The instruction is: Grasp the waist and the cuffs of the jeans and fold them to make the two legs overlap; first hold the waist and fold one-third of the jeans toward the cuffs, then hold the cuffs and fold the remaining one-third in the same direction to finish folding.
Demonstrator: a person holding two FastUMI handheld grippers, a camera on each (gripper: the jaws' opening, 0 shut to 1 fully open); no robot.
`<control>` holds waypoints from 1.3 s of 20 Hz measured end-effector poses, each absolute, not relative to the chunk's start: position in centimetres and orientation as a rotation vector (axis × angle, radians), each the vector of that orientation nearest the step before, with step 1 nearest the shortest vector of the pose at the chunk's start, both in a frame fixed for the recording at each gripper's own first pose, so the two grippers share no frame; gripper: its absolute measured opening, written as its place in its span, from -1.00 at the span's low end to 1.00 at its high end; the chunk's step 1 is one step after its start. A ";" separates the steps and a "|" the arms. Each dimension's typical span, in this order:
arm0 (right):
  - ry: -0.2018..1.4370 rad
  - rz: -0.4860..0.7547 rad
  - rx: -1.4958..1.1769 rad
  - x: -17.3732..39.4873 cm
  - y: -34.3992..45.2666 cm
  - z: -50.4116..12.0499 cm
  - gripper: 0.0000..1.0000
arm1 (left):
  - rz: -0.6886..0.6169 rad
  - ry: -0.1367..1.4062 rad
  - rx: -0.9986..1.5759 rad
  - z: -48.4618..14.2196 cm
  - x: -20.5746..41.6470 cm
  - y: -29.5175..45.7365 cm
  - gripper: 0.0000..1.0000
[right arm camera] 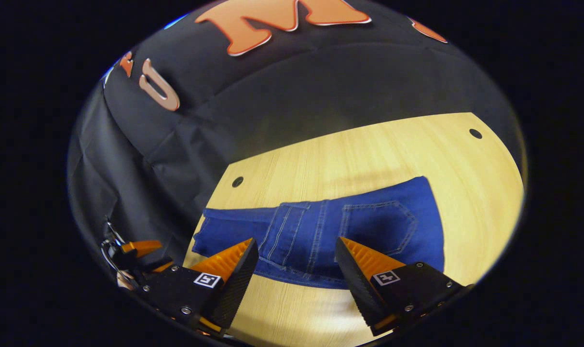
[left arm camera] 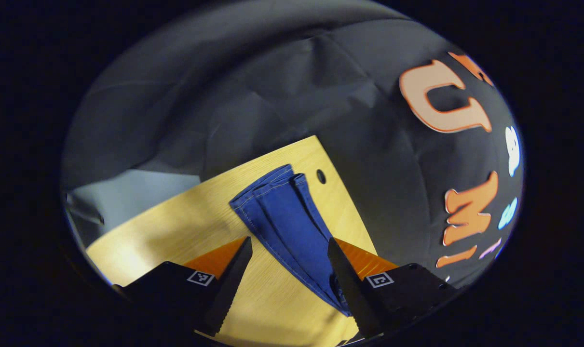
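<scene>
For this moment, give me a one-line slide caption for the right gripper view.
Open right gripper hovers above blue jeans lying flat on the wooden table, back pockets up.

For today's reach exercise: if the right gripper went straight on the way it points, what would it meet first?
Probably the jeans: the open right gripper points at their waist and back pockets on the wooden table, though depth is unclear.

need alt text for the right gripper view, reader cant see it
Blue jeans lie flat on a light wooden table, legs already overlapped, back pockets facing up. The right gripper hovers open above the jeans' near edge, touching nothing. Black cloth wall behind the table.
</scene>
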State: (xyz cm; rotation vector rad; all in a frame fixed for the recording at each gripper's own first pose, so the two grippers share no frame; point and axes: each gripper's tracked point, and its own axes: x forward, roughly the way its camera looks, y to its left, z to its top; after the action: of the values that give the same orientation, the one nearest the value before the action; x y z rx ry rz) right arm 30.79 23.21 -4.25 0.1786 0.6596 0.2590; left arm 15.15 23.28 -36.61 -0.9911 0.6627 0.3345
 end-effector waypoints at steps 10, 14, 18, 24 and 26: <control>0.645 0.114 0.350 29.9 10.9 -1.9 0.96 | 0.565 0.720 -1.012 -44.1 19.5 22.0 0.90; 0.662 0.075 0.381 29.8 9.1 -2.7 0.96 | 0.615 0.724 -1.028 -44.7 20.4 23.0 0.95; 0.668 0.086 0.407 30.5 9.2 -2.6 0.96 | 0.628 0.730 -1.021 -44.8 22.1 23.3 0.95; 0.684 0.090 0.421 30.9 9.4 -3.1 0.96 | 0.534 0.648 -1.074 -44.9 25.1 22.9 0.89; 0.686 0.084 0.410 30.6 9.0 -3.1 0.96 | 0.524 0.672 -1.045 -45.3 24.7 23.0 0.43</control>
State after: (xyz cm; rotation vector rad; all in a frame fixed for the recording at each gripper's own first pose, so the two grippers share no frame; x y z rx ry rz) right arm 30.63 9.03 -3.14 0.4103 0.6858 0.0838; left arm 24.65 23.01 -45.25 -1.0447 0.6721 0.5240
